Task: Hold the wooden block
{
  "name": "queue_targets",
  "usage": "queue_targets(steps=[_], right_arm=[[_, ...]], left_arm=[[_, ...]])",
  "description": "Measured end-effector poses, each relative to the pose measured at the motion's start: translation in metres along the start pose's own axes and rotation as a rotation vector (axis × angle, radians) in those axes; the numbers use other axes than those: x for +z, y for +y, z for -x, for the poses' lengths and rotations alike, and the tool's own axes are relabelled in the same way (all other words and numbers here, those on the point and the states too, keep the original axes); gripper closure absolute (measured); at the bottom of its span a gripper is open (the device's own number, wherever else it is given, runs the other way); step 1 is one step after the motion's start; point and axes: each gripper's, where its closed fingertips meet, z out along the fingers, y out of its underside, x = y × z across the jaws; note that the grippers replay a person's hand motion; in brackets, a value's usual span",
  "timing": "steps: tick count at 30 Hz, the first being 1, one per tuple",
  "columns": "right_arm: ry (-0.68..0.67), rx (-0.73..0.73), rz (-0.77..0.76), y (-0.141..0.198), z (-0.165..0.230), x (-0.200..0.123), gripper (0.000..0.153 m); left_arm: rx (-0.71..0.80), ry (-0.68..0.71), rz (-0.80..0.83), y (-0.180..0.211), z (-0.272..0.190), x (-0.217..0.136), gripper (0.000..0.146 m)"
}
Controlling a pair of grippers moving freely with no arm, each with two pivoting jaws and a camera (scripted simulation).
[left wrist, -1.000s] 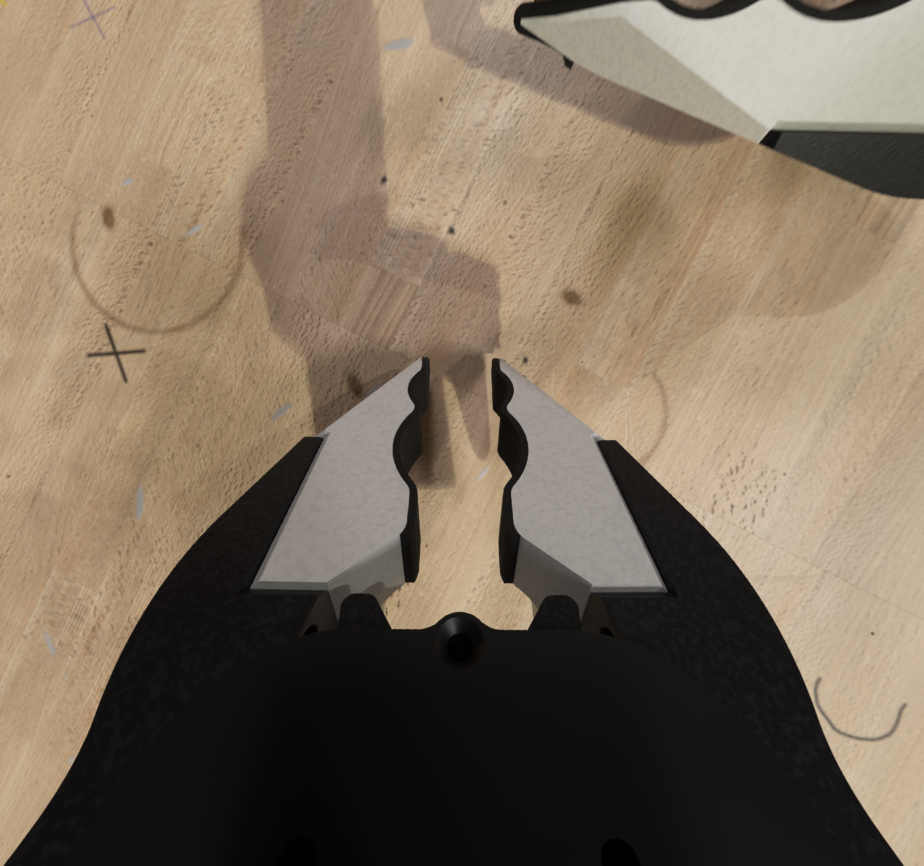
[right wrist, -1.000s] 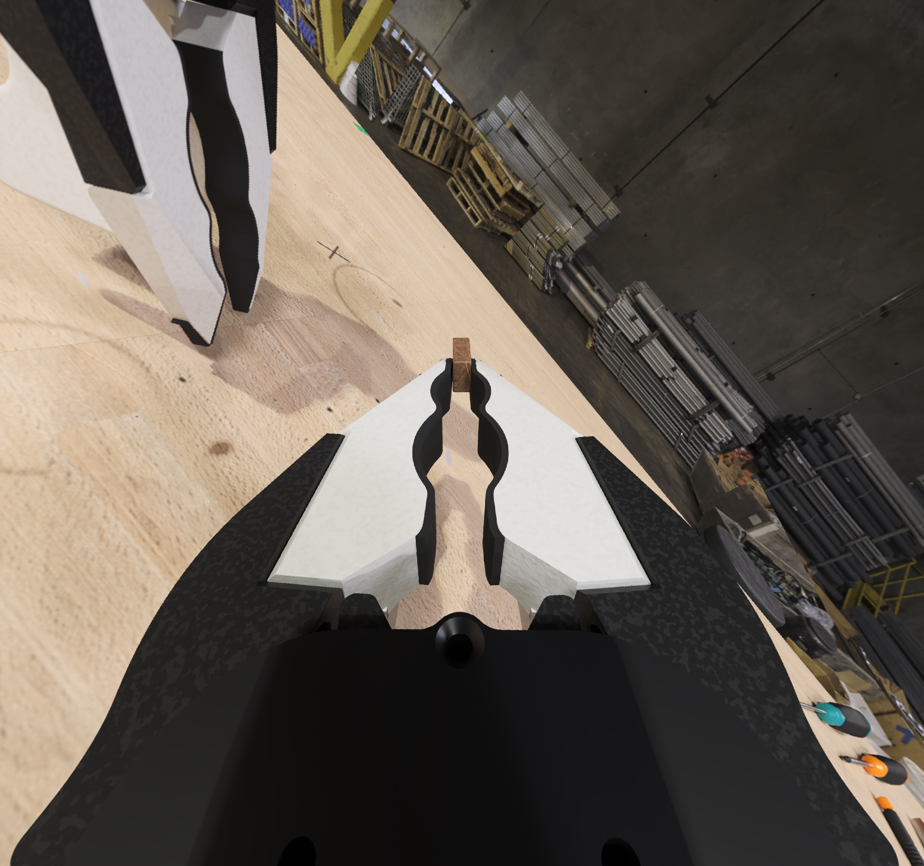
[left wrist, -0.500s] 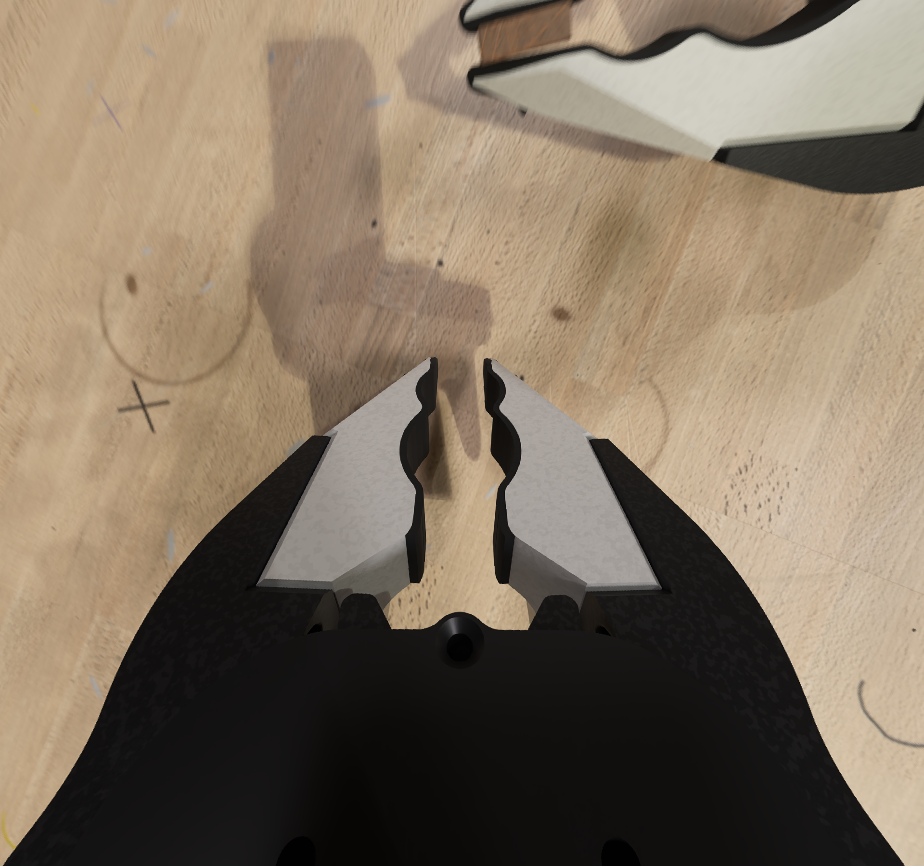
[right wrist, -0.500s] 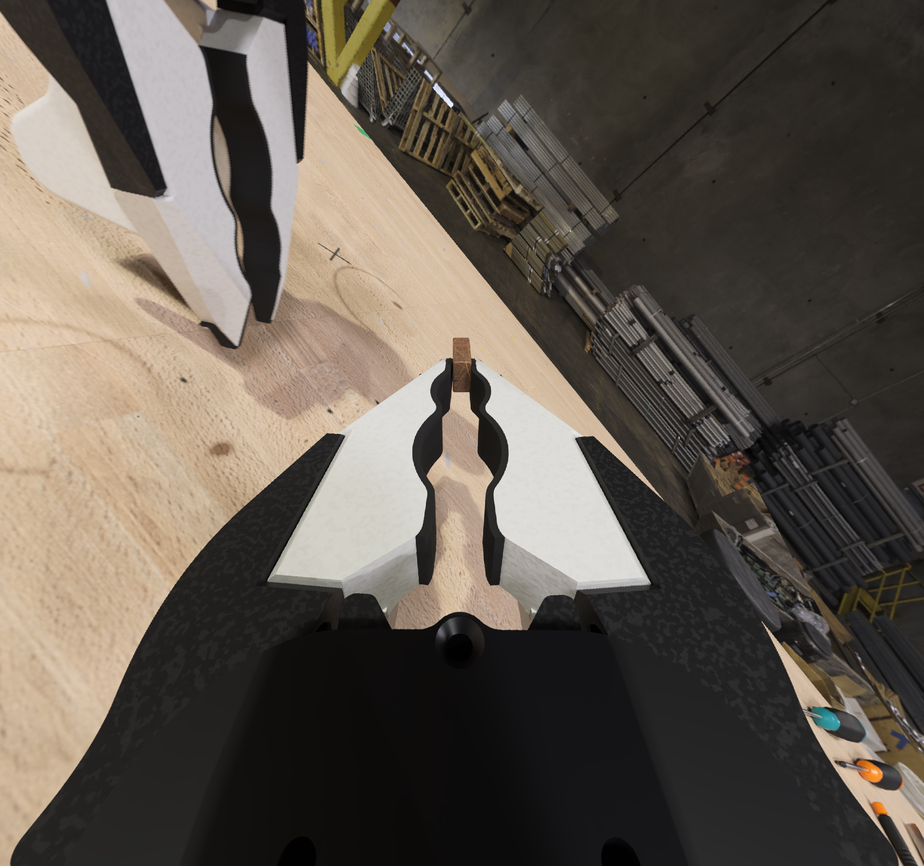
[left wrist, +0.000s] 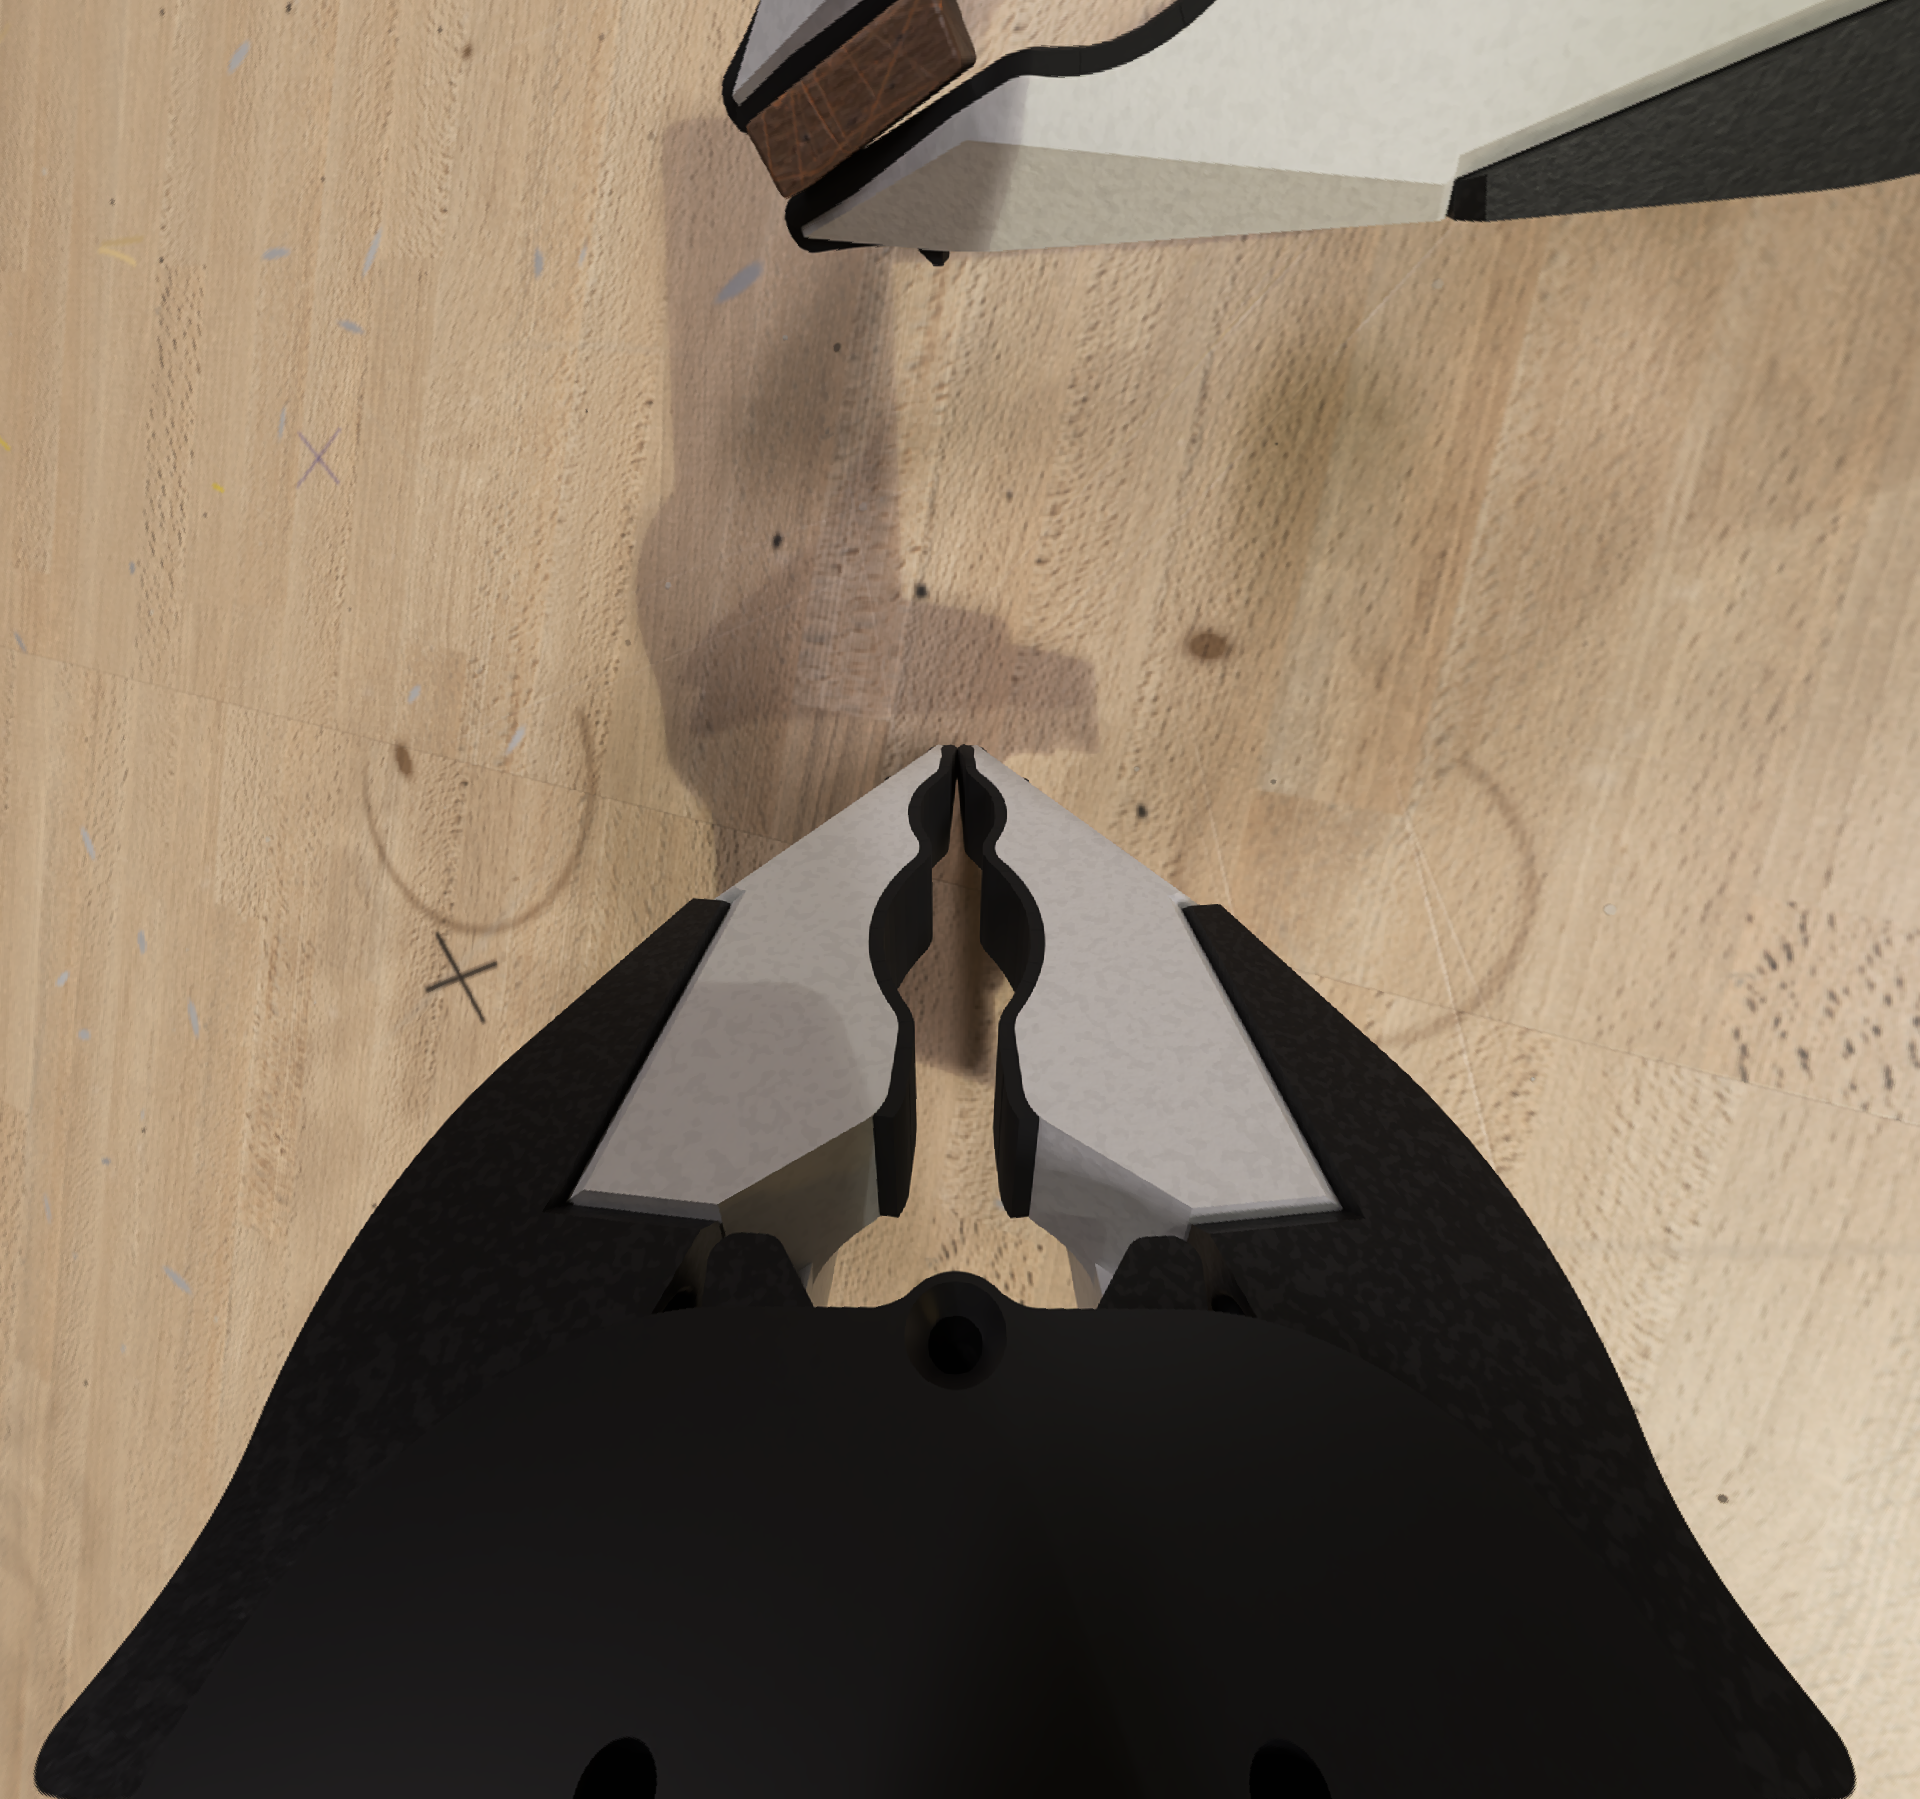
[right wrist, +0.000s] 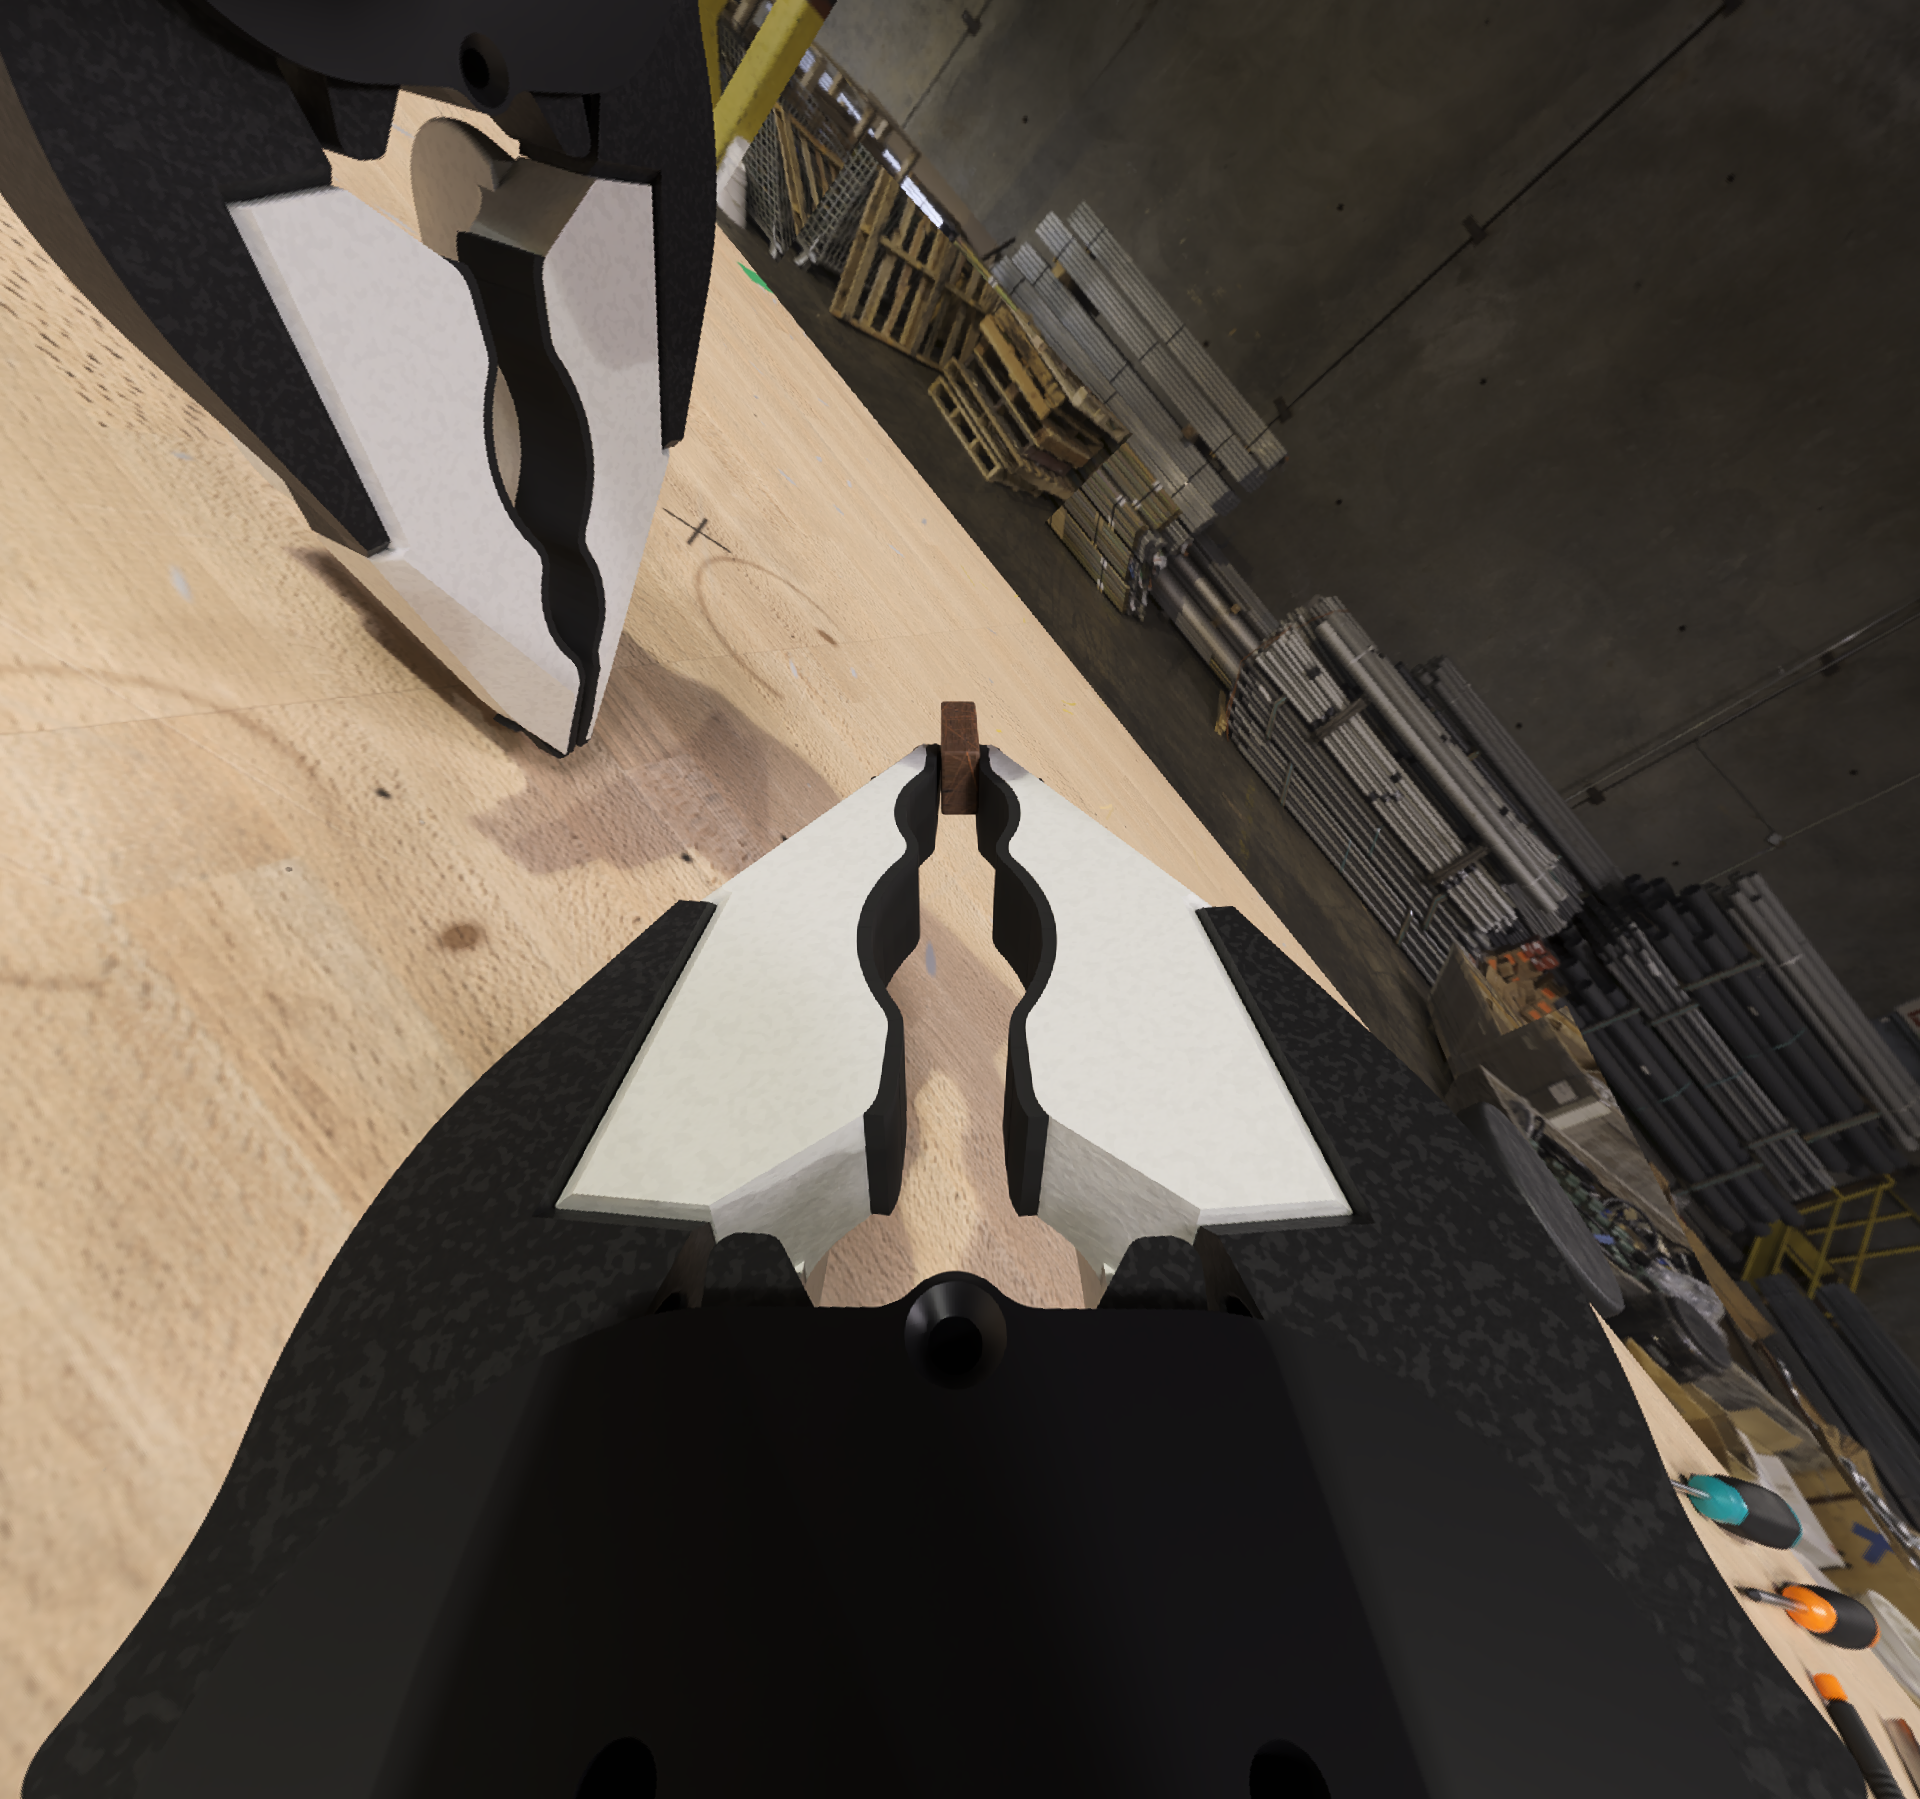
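Note:
A small dark brown wooden block [right wrist: 958, 757] is pinched between the tips of my right gripper [right wrist: 958, 762], above the light wooden table [right wrist: 208, 918]. In the left wrist view the block [left wrist: 860, 87] shows at the top, clamped in the right gripper [left wrist: 831, 102]. My left gripper [left wrist: 956, 757] is shut and empty, its tips touching, and points down at the table [left wrist: 312, 606] below the block. In the right wrist view the left gripper [right wrist: 577, 726] hangs at the upper left, apart from the block.
The tabletop bears pencil circles and X marks [left wrist: 462, 975]. The table's far edge [right wrist: 1091, 710] runs diagonally, with stacked pallets [right wrist: 935, 315] and metal pipes [right wrist: 1455, 793] beyond. Screwdrivers [right wrist: 1745, 1510] lie at the lower right.
My left gripper has closed from a narrow gap to fully shut and has moved nearer the right gripper. The right gripper still holds the block.

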Motion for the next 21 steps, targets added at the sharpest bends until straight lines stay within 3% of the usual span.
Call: queue_targets(steps=[11, 21], right_arm=[[0.000, -0.005, 0.000, 0.0000, 0.0001, 0.0000, 0.147], [0.001, -0.005, -0.002, -0.0004, 0.0003, 0.0002, 0.147]], left_arm=[[0.103, 0.085, -0.038, 0.0008, -0.0035, -0.0006, 0.146], [0.004, 0.053, 0.028, 0.0019, -0.0071, -0.0013, 0.146]])
